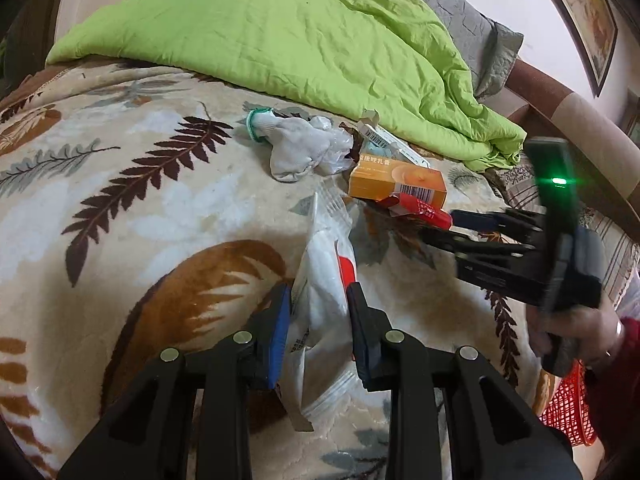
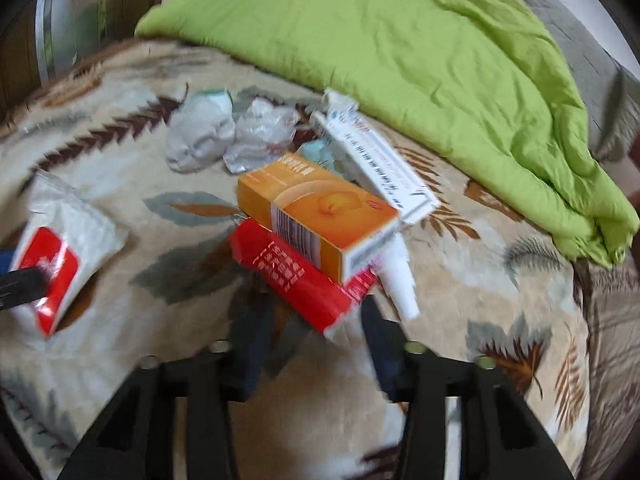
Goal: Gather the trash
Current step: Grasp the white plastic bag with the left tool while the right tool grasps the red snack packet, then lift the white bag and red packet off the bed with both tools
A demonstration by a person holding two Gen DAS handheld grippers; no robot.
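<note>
Left wrist view shows the left gripper (image 1: 318,304) pinching a white plastic packet (image 1: 320,300) with a red label, held just above the leaf-patterned blanket (image 1: 132,200) on the bed. Beyond it lies a pile of trash: an orange box (image 1: 396,184) resting on a red wrapper (image 1: 420,210), a white glove (image 1: 288,148) and crumpled plastic (image 1: 334,146) near the green quilt (image 1: 300,40). From the right wrist view, the right gripper (image 2: 314,332) is spread, its fingers either side of the red wrapper's near end. A red mesh basket (image 1: 568,408) sits by the hand (image 1: 576,332).
</note>
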